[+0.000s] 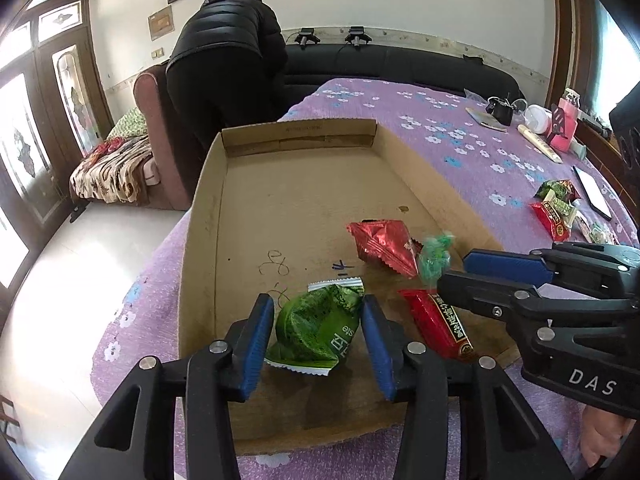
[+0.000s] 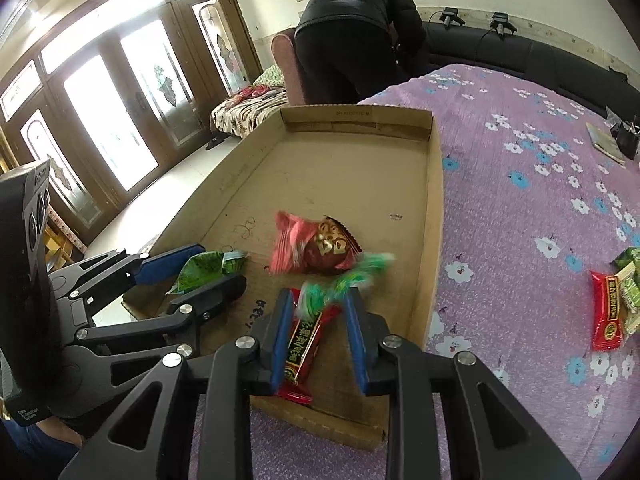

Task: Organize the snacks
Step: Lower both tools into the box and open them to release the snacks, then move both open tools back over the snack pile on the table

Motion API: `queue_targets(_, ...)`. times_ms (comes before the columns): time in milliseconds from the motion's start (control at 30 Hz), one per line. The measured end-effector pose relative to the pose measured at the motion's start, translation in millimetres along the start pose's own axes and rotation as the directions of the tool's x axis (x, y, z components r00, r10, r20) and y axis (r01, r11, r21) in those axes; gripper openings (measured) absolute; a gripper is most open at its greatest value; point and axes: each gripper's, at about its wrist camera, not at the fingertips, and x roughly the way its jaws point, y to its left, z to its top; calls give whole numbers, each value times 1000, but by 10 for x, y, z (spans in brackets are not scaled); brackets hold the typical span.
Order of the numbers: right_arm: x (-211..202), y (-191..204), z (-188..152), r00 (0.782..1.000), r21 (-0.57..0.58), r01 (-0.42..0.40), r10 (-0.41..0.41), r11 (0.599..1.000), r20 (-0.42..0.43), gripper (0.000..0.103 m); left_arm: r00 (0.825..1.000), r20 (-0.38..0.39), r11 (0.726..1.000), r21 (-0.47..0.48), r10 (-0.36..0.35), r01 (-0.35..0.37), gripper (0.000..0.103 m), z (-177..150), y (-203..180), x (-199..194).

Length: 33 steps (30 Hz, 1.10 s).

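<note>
Sitting on a purple floral bedspread (image 1: 460,152): shallow brown cardboard tray (image 1: 304,184), long axis running toward 12 o'clock in both wrist views.

Left gripper (image 1: 318,328) pointing down into the tray's near end. Jaws standing partly open, straddling a crumpled green foil snack packet (image 1: 316,328); left pad showing a sliver of gap, right pad at or just beside the packet's edge, no clear squeeze. Packet resting on the tray floor, at 9 o'clock of the other tray contents in the right wrist view (image 2: 200,270).

Right gripper (image 2: 316,320) entering from 3 o'clock in the left wrist view (image 1: 452,274). Jaws standing narrowly open. Blurred green-and-white twisted candy wrapper (image 2: 340,280) sitting at the fingertips, seemingly loose; contact with the pads impossible to confirm through the blur. Lying under the jaws on the tray floor: long red snack bar with a dark printed label (image 2: 304,344), aligned roughly toward 12 o'clock.

Resting just beyond, at 12 o'clock of the candy: puffed red foil packet (image 2: 316,244), touching or nearly touching the candy.

Lying outside the tray at 3 o'clock on the bedspread: small pile of red and green snack packets (image 1: 558,204), well apart from both grippers.

Bending over beyond the tray's far end, at 11 o'clock: person in a black padded jacket (image 1: 228,52).
</note>
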Motion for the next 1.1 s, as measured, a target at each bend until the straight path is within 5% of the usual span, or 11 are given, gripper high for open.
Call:
queue_targets(233,-189,53,22,992,-39,97,-94,995,79,56,1000,15,1000,1,0,0,50,12,-4,-59)
queue_targets(433,-311,79,29,969,-83,228,-217,970,116,67,1000,23,1000,7,1,-1,50,35,-42,-106)
queue_targets(867,-536,-30,-15,916,-80,379,-361,922,176,70,999,38,999,43,1,-3,50,98,-227,-203)
queue_targets(1100,-625,-89,-70,906,-68,396,-378,916,189,70,999,42,997,75,-2,-2,50,124,-380,-244)
